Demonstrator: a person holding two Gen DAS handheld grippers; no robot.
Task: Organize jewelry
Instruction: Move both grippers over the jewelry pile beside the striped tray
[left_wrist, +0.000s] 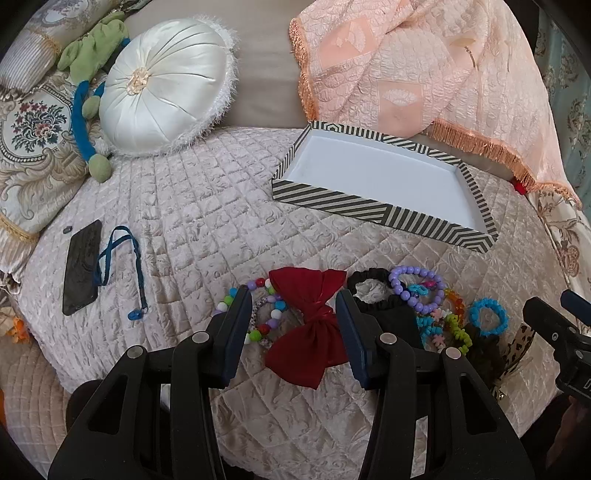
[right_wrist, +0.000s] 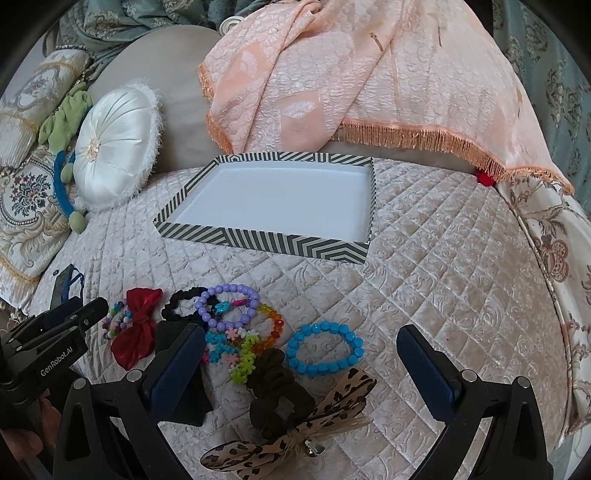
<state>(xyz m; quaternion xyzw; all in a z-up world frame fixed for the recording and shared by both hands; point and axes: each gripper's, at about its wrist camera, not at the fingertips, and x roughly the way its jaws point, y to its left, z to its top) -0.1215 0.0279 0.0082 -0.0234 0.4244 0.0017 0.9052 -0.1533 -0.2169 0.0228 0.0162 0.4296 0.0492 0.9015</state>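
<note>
Jewelry lies heaped on the quilt (right_wrist: 424, 258) near the striped tray (right_wrist: 258, 243), whose white floor is bare. Red bow (left_wrist: 310, 325), purple bracelet (right_wrist: 225, 306), blue bracelet (right_wrist: 325, 354), brown scrunchie (right_wrist: 273, 395), leopard bow (right_wrist: 295, 432). Left gripper (left_wrist: 293, 325) jaws apart, straddling the red bow, not touching it. Right gripper (right_wrist: 299, 358) jaws wide apart over the pile. Small beaded pieces overlap; count unclear. Phone (left_wrist: 83, 266) partly hidden in the right view. "GenRobot.AI" reads on the left gripper.
</note>
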